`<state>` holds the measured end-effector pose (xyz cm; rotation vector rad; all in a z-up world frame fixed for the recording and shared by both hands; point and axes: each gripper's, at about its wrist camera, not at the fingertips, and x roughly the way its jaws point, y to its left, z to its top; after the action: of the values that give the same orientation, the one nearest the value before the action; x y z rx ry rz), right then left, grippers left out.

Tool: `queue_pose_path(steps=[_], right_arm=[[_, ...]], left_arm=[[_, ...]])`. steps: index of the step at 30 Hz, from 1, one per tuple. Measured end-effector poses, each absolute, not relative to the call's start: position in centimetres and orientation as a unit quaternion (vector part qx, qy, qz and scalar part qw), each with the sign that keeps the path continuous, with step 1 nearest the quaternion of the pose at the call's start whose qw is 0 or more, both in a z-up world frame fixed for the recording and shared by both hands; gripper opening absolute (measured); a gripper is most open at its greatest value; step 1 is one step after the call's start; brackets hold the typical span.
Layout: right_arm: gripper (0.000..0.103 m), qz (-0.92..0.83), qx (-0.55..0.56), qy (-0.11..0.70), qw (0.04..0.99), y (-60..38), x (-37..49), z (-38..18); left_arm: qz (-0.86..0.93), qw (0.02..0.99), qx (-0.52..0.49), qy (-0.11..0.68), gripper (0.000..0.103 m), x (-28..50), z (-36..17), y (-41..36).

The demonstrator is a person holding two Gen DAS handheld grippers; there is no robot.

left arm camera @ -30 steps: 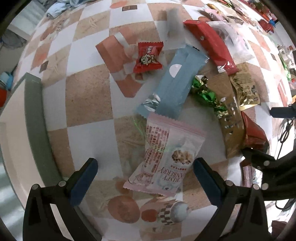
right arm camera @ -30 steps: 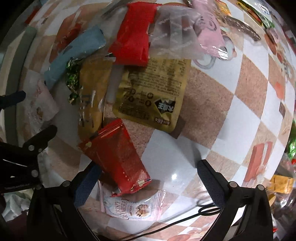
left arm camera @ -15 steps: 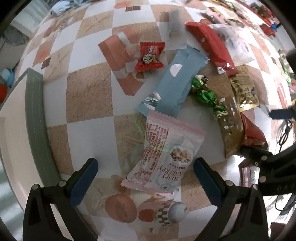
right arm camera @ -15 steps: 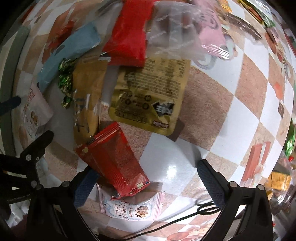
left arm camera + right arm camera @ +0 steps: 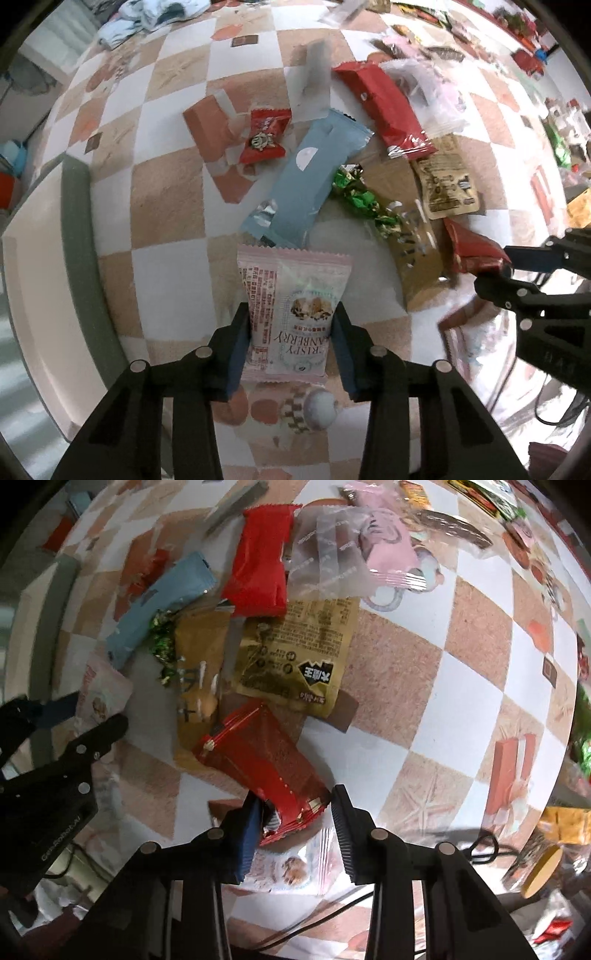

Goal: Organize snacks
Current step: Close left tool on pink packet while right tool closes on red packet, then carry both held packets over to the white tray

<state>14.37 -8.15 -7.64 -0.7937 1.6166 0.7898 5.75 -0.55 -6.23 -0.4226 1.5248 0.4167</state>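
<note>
Left gripper [image 5: 291,341]: clamped on the pink cranberry packet [image 5: 291,314], held between its fingers. Right gripper [image 5: 293,821]: pinching the dark red packet [image 5: 264,762] by its near end. Beyond both: blue bar [image 5: 306,184], gold sachet [image 5: 295,657]. Step: pickup. Next, likely: lift clear, sort.

- The left gripper [image 5: 291,336] is held low over the surface, and its blue-padded jaws are pressed against both sides of a pink packet [image 5: 291,314].
- The right gripper [image 5: 295,812] is angled downward, and its jaws are drawn in around the end of a dark red packet [image 5: 266,760].
- Each gripper is seen at the edge of the other's view, the two held close side by side.
</note>
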Motion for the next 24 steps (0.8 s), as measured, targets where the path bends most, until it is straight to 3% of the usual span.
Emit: queue_pose_path(steps=[13,24], right_arm=[[0.039,0.346,-0.239,0.700,0.577,-13.0,16.3,-0.4],[0.039,0.349,-0.230,0.687,0.594,-13.4,14.7,0.5]], left_arm=[[0.220,0.680,-0.225,0.662,0.045,0.8,0.9,-6.8],[0.199,0.715,-0.220,0.633,0.045,-1.1,4.6,0.4]])
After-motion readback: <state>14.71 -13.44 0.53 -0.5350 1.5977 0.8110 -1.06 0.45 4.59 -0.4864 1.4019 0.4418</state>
